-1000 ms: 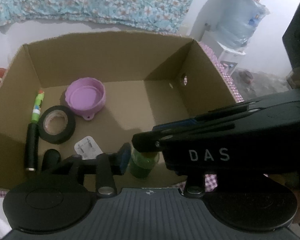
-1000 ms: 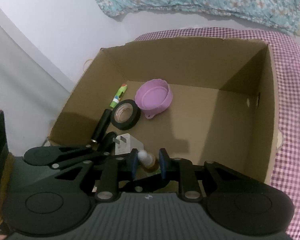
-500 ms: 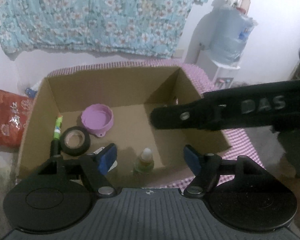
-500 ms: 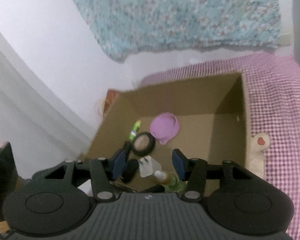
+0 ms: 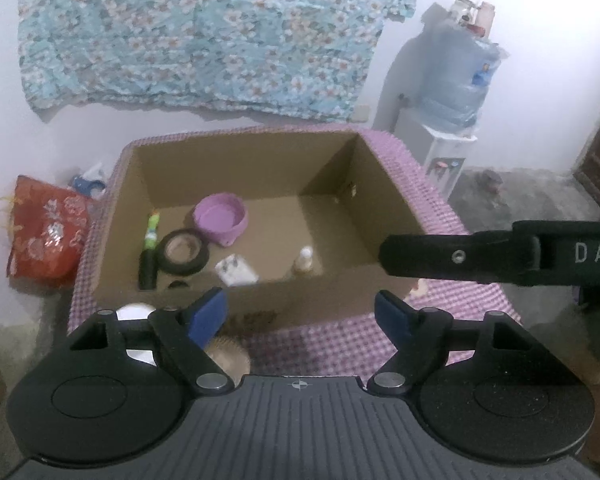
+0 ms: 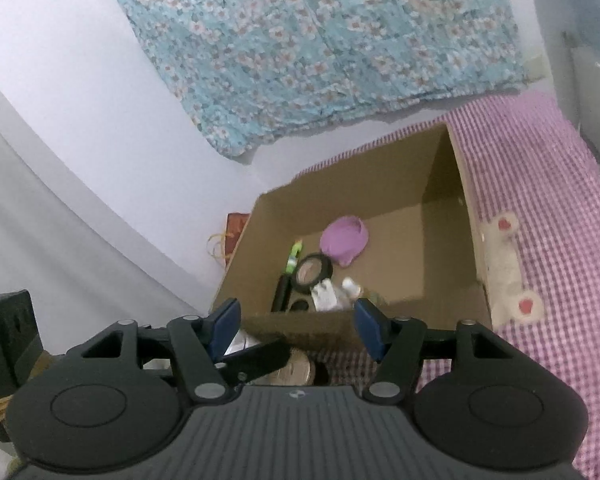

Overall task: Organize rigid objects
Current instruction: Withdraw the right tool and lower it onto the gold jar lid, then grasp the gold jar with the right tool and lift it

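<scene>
Both the left gripper (image 5: 300,314) and right gripper (image 6: 296,326) have just been opening, jaws apart with nothing between them. The bottle (image 5: 303,261) stands inside the box (image 5: 384,196). Best to clear the near wall before fetching the next item.

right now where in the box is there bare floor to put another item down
The right half of the cardboard box floor is bare, from the small bottle across to the right wall. The left half is crowded: purple cup, tape roll, green pen and white charger sit close together.
</scene>
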The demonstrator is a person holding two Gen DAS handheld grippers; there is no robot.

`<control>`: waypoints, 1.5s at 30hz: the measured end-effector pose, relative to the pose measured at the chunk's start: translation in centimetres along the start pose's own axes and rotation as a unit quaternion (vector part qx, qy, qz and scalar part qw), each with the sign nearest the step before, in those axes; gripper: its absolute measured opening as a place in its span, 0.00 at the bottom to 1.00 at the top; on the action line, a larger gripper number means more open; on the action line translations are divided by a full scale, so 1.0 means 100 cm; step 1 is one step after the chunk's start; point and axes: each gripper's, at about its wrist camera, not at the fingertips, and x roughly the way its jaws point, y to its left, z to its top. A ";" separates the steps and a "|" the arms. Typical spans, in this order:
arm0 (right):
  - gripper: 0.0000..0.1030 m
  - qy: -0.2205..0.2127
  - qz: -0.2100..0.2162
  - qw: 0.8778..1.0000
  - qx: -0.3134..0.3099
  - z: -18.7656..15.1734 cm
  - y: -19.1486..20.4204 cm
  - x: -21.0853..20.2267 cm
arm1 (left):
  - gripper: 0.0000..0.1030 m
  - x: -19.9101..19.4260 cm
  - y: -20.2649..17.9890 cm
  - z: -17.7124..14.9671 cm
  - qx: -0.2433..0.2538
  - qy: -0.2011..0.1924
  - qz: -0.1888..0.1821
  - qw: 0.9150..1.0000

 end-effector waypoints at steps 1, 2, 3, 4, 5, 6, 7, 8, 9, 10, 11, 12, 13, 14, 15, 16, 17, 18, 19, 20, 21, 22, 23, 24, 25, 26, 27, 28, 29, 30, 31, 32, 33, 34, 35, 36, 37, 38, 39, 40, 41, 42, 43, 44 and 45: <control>0.64 0.003 -0.001 1.000 0.001 -0.003 0.001 0.000 | 0.79 -0.001 0.002 -0.003 -0.002 0.002 0.003 1.000; 0.64 0.006 -0.003 1.000 0.002 -0.006 0.001 0.001 | 0.79 -0.003 0.004 -0.006 -0.004 0.004 0.005 1.000; 0.64 0.010 -0.006 1.000 0.004 -0.010 0.001 0.001 | 0.80 -0.005 0.007 -0.010 -0.006 0.006 0.008 1.000; 0.64 0.013 -0.006 1.000 0.007 -0.013 0.000 0.002 | 0.80 -0.006 0.010 -0.014 -0.008 0.008 0.011 1.000; 0.64 0.015 -0.005 1.000 0.011 -0.016 -0.002 0.003 | 0.80 -0.007 0.013 -0.017 -0.010 0.010 0.015 1.000; 0.64 0.018 -0.005 1.000 0.015 -0.019 -0.003 0.004 | 0.80 -0.007 0.017 -0.020 -0.012 0.013 0.020 1.000; 0.64 0.023 -0.005 1.000 0.019 -0.021 -0.005 0.007 | 0.80 -0.007 0.019 -0.024 -0.014 0.016 0.025 0.999; 0.64 0.029 -0.006 0.999 0.023 -0.024 -0.007 0.010 | 0.80 -0.007 0.022 -0.027 -0.016 0.020 0.030 0.999; 0.64 0.036 -0.007 0.999 0.026 -0.028 -0.009 0.015 | 0.80 -0.006 0.026 -0.032 -0.017 0.024 0.036 0.999; 0.64 0.044 -0.008 0.999 0.030 -0.030 -0.011 0.019 | 0.80 -0.004 0.028 -0.035 -0.019 0.028 0.040 0.999; 0.64 0.054 -0.008 0.998 0.033 -0.033 -0.013 0.026 | 0.80 -0.002 0.032 -0.039 -0.023 0.033 0.043 0.998; 0.64 0.061 -0.009 0.997 0.036 -0.035 -0.014 0.031 | 0.80 0.000 0.035 -0.042 -0.025 0.037 0.045 0.998; 0.64 0.070 -0.009 0.997 0.038 -0.038 -0.015 0.037 | 0.80 0.002 0.038 -0.045 -0.028 0.041 0.047 0.998; 0.64 0.078 -0.008 0.996 0.040 -0.040 -0.015 0.042 | 0.80 0.006 0.040 -0.048 -0.029 0.046 0.050 0.997; 0.64 0.084 -0.007 0.996 0.041 -0.042 -0.015 0.049 | 0.80 0.009 0.043 -0.052 -0.030 0.050 0.050 0.997; 0.64 0.090 -0.006 0.995 0.042 -0.044 -0.014 0.055 | 0.80 0.012 0.045 -0.054 -0.031 0.053 0.050 0.997; 0.64 0.096 -0.004 0.995 0.041 -0.045 -0.013 0.062 | 0.80 0.015 0.046 -0.056 -0.031 0.054 0.049 0.997; 0.64 0.101 -0.002 0.994 0.040 -0.046 -0.011 0.069 | 0.79 0.020 0.048 -0.057 -0.028 0.055 0.050 0.997; 0.63 0.105 0.001 0.994 0.040 -0.047 -0.009 0.076 | 0.78 0.024 0.048 -0.058 -0.024 0.056 0.053 0.997; 0.62 0.110 0.003 0.993 0.039 -0.048 -0.007 0.083 | 0.77 0.027 0.048 -0.059 -0.020 0.056 0.055 0.997; 0.61 0.114 0.006 0.993 0.037 -0.048 -0.006 0.090 | 0.74 0.031 0.048 -0.061 -0.018 0.055 0.055 0.997; 0.59 0.116 0.009 0.993 0.036 -0.048 -0.005 0.096 | 0.73 0.035 0.048 -0.062 -0.018 0.054 0.055 0.997; 0.56 0.118 0.011 0.992 0.034 -0.049 -0.005 0.103 | 0.70 0.039 0.049 -0.063 -0.018 0.055 0.053 0.997; 0.54 0.121 0.013 0.992 0.032 -0.048 -0.004 0.110 | 0.68 0.043 0.049 -0.064 -0.018 0.055 0.052 0.997; 0.52 0.123 0.012 0.992 0.032 -0.049 -0.004 0.117 | 0.67 0.046 0.049 -0.065 -0.019 0.057 0.052 0.997; 0.51 0.126 0.012 0.991 0.031 -0.048 -0.005 0.124 | 0.64 0.050 0.049 -0.065 -0.019 0.057 0.051 0.997; 0.50 0.127 0.012 0.991 0.029 -0.047 -0.005 0.130 | 0.63 0.053 0.049 -0.067 -0.019 0.058 0.050 0.997; 0.49 0.128 0.011 0.991 0.026 -0.047 -0.005 0.136 | 0.63 0.056 0.049 -0.067 -0.019 0.059 0.050 0.997; 0.48 0.130 0.010 0.991 0.024 -0.047 -0.005 0.141 | 0.63 0.059 0.049 -0.067 -0.020 0.060 0.050 0.997; 0.47 0.133 0.011 0.991 0.022 -0.047 -0.006 0.146 | 0.62 0.061 0.048 -0.067 -0.020 0.061 0.049 0.997; 0.46 0.134 0.012 0.991 0.021 -0.047 -0.006 0.149 | 0.62 0.063 0.048 -0.067 -0.022 0.061 0.049 0.997; 0.44 0.136 0.013 0.990 0.018 -0.047 -0.006 0.153 | 0.62 0.065 0.048 -0.067 -0.023 0.062 0.047 0.997; 0.43 0.139 0.014 0.990 0.015 -0.047 -0.006 0.157 | 0.62 0.066 0.048 -0.067 -0.025 0.063 0.045 0.997; 0.42 0.142 0.015 0.990 0.013 -0.047 -0.006 0.160 | 0.62 0.067 0.048 -0.067 -0.026 0.063 0.043 0.997; 0.41 0.145 0.016 0.989 0.012 -0.048 -0.005 0.162 | 0.62 0.068 0.047 -0.066 -0.026 0.063 0.042 0.997; 0.41 0.147 0.017 0.989 0.010 -0.048 -0.005 0.164 | 0.61 0.068 0.047 -0.067 -0.025 0.062 0.041 0.997; 0.41 0.147 0.016 0.989 0.006 -0.048 -0.004 0.164 | 0.62 0.068 0.045 -0.066 -0.024 0.062 0.039 0.997; 0.41 0.148 0.016 0.989 0.003 -0.048 -0.004 0.163 | 0.62 0.069 0.045 -0.066 -0.022 0.062 0.041 0.997; 0.41 0.149 0.017 0.989 0.003 -0.049 -0.003 0.162 | 0.62 0.070 0.046 -0.064 -0.021 0.062 0.043 0.997; 0.41 0.150 0.018 0.988 0.005 -0.049 -0.004 0.161 | 0.62 0.070 0.045 -0.064 -0.020 0.063 0.043 0.997; 0.41 0.153 0.018 0.988 0.007 -0.048 -0.005 0.160 | 0.61 0.070 0.045 -0.064 -0.021 0.063 0.041 0.997; 0.41 0.155 0.017 0.988 0.009 -0.048 -0.005 0.158 | 0.61 0.070 0.044 -0.064 -0.022 0.064 0.038 0.997; 0.41 0.156 0.014 0.988 0.010 -0.049 -0.006 0.157 | 0.61 0.069 0.042 -0.063 -0.021 0.063 0.034 0.997; 0.41 0.158 0.010 0.987 0.012 -0.049 -0.007 0.156 | 0.61 0.068 0.040 -0.063 -0.019 0.062 0.030 0.997; 0.41 0.159 0.007 0.987 0.014 -0.050 -0.009 0.154 | 0.61 0.067 0.038 -0.063 -0.016 0.060 0.026 0.998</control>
